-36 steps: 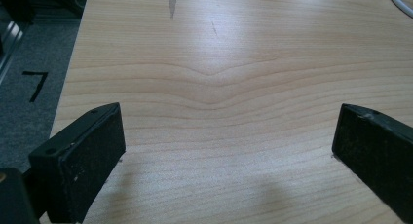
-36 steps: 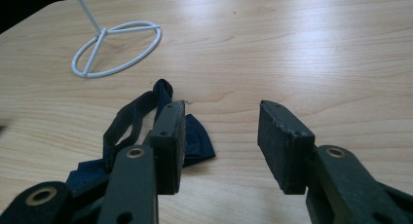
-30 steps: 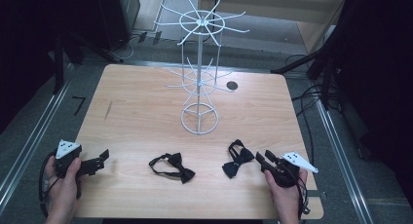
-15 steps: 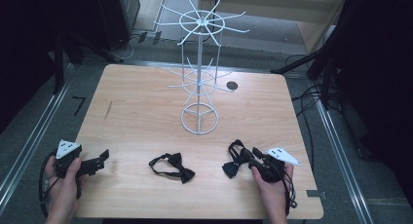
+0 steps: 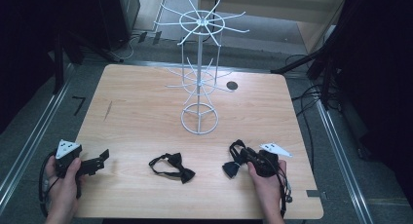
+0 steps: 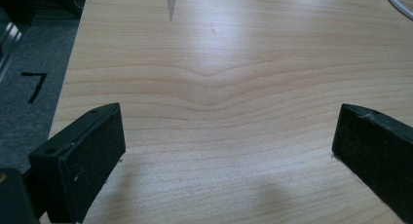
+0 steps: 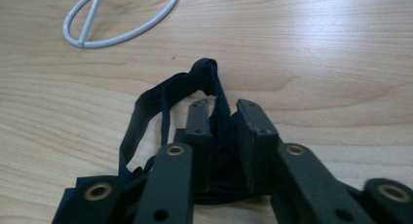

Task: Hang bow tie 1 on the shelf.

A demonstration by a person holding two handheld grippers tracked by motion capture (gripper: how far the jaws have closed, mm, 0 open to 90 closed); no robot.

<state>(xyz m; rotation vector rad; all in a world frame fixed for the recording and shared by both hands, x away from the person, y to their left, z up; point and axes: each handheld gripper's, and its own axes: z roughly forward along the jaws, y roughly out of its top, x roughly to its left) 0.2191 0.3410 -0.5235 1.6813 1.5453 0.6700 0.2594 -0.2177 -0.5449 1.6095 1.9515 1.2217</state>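
Our right tongs (image 7: 223, 118) have just been closing onto the bow tie (image 7: 160, 100); our left tongs (image 6: 226, 151) stand wide open over the counter (image 6: 234, 53)

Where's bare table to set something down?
Free: the table's left half, from the left gripper up past the wire rack, and the right side beside the rack. Crowded: front edge, between the loose bow tie and the right gripper's bow tie.
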